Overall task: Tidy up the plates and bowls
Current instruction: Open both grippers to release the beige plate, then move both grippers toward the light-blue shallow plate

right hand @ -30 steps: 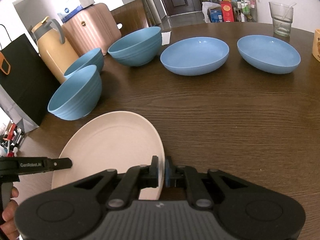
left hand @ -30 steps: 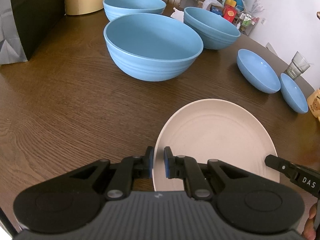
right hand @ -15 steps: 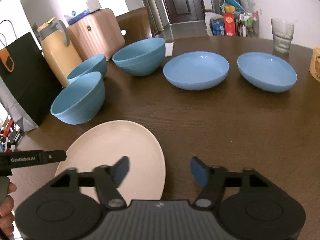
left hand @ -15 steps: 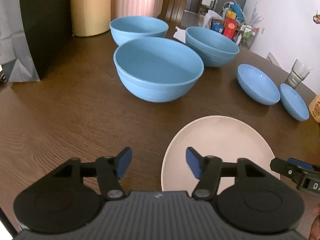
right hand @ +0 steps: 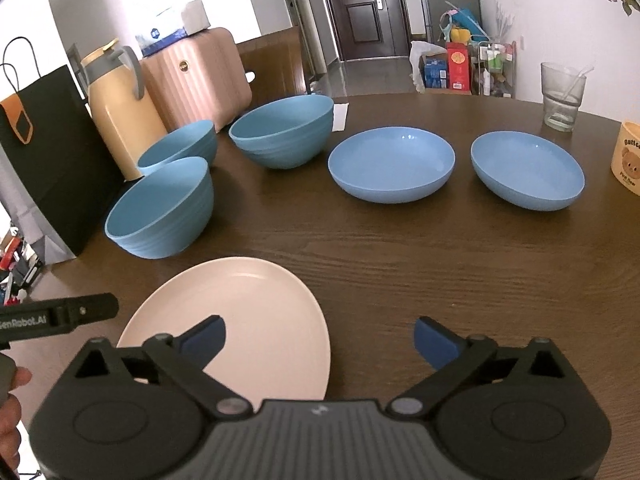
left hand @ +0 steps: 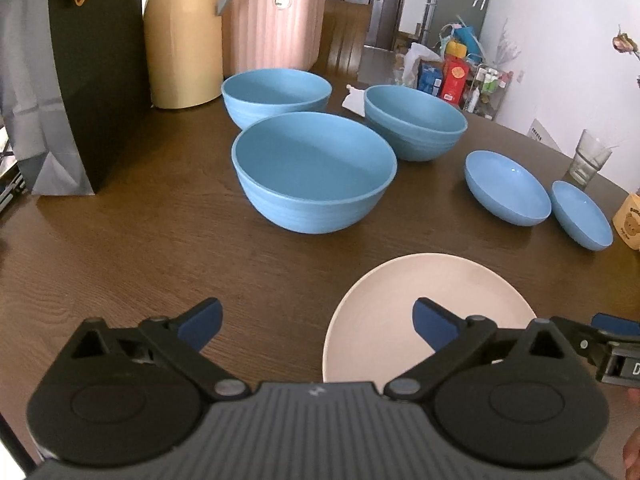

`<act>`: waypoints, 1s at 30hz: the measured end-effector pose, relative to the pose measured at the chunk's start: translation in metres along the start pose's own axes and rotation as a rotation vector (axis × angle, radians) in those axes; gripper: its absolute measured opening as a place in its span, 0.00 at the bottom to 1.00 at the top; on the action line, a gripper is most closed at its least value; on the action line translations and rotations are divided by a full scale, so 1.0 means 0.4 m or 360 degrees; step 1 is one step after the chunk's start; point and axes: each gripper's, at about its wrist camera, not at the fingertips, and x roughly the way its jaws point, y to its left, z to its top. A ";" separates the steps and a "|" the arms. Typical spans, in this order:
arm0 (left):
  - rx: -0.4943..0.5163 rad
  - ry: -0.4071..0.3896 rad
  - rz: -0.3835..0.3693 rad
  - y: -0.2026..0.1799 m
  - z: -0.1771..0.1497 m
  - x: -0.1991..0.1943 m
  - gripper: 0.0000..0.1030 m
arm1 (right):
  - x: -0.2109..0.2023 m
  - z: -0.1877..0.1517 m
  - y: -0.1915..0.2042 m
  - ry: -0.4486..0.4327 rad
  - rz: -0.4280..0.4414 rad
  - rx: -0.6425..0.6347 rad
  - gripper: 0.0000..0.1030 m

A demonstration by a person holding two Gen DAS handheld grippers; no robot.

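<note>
Left wrist view — left gripper (left hand: 316, 322) and right gripper (right hand: 320, 338), jaws just spread wide, off beige plate (left hand: 404, 300).

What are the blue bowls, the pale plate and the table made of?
Bowls: probably matte plastic or wheat-straw ware, with a dull even colour and ribbed sides. Plate: likely the same matte stuff, with soft glare and no glaze shine. Table: wood or wood veneer, showing dark grain lines.
</note>
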 end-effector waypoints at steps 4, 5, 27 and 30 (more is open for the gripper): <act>-0.0019 0.0021 -0.0006 0.003 0.001 -0.006 1.00 | -0.006 0.003 0.000 -0.0004 -0.0011 -0.0009 1.00; -0.0019 0.0023 -0.0007 0.003 0.002 -0.007 1.00 | -0.009 0.003 0.000 -0.0005 -0.0013 -0.0011 1.00; 0.0056 -0.0002 -0.0073 -0.073 0.050 -0.030 1.00 | -0.057 0.061 -0.046 -0.0084 -0.0162 -0.0015 1.00; 0.0065 -0.0007 -0.0089 -0.092 0.063 -0.031 1.00 | -0.063 0.077 -0.064 -0.0095 -0.0184 -0.0005 1.00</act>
